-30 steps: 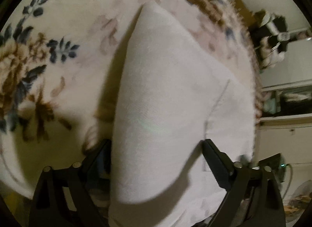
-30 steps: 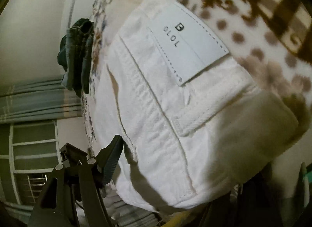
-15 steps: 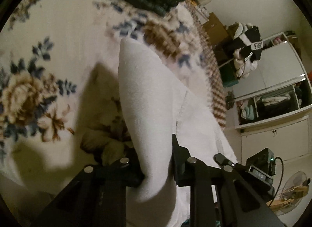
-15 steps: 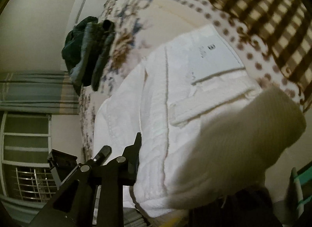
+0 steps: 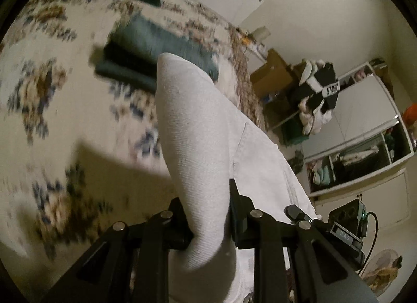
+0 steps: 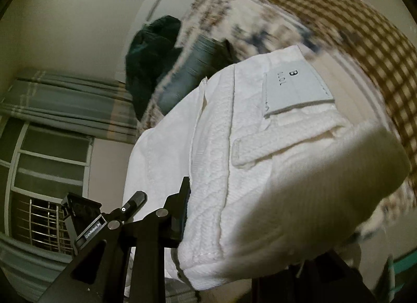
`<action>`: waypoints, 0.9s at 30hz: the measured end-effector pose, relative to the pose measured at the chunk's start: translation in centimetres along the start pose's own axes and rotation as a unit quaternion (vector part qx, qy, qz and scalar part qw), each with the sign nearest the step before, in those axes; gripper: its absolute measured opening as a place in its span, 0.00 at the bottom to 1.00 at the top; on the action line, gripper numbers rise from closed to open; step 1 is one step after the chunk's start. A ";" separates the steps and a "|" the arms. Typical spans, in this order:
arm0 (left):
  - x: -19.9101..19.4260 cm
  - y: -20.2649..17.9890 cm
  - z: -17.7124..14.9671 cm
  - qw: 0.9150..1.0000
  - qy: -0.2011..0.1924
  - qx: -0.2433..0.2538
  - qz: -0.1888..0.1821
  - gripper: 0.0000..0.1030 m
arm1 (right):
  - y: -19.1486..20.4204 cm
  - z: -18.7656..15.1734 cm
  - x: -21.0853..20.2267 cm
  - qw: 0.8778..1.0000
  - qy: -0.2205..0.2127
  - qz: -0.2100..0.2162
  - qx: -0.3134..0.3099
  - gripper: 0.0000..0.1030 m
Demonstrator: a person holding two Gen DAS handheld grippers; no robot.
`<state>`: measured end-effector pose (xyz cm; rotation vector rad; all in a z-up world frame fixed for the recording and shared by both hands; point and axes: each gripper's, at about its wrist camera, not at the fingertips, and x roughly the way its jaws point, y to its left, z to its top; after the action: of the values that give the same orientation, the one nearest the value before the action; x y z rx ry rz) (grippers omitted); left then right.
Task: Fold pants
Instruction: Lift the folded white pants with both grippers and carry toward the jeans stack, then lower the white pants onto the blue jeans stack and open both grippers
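Observation:
The white pants (image 5: 198,141) are lifted above the floral bedspread (image 5: 52,89). My left gripper (image 5: 208,211) is shut on a thick fold of the pants, which rises between the two black fingers. In the right wrist view the pants' waistband (image 6: 260,146) with a white label (image 6: 294,89) fills the middle. My right gripper (image 6: 234,211) is shut on the waistband; its left finger (image 6: 182,209) presses the cloth and the right finger is hidden behind the fabric.
A stack of folded dark blue-green garments (image 5: 153,53) lies on the bed beyond the pants, also in the right wrist view (image 6: 192,68). A brown checked blanket (image 6: 365,42) covers the bed's far side. Shelves with clothes (image 5: 359,152) stand at the right.
My left gripper has closed on the pants fold. Both grippers have lifted the pants off the bed, and the views have tilted up toward the folded dark garments and the room.

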<state>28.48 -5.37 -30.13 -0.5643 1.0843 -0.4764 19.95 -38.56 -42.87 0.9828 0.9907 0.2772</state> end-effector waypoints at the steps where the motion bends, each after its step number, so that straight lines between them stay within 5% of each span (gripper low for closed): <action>1: 0.0 0.1 1.6 1.000 -0.005 0.001 -0.004 0.19 | 1.3 1.1 0.4 1.000 -0.005 0.002 -0.004 0.25; 8: 2.9 2.6 17.0 0.999 -0.031 0.009 -0.030 0.19 | 10.7 12.5 8.8 0.998 -0.055 0.010 -0.027 0.25; 16: 11.8 9.4 31.8 0.999 -0.031 0.017 -0.023 0.19 | 13.6 23.9 23.2 0.996 -0.080 0.013 -0.020 0.25; 22: 18.3 17.0 34.2 0.999 0.014 -0.005 0.033 0.20 | 10.8 28.3 34.9 0.999 -0.045 -0.017 -0.002 0.25; 27: 18.8 19.8 32.5 0.998 0.024 -0.002 0.060 0.32 | 8.1 28.2 38.8 0.999 0.000 -0.045 0.014 0.33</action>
<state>67.32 4.44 -44.12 -0.4903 1.1582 -0.3846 65.84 -26.62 -53.61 0.9614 1.0371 0.1891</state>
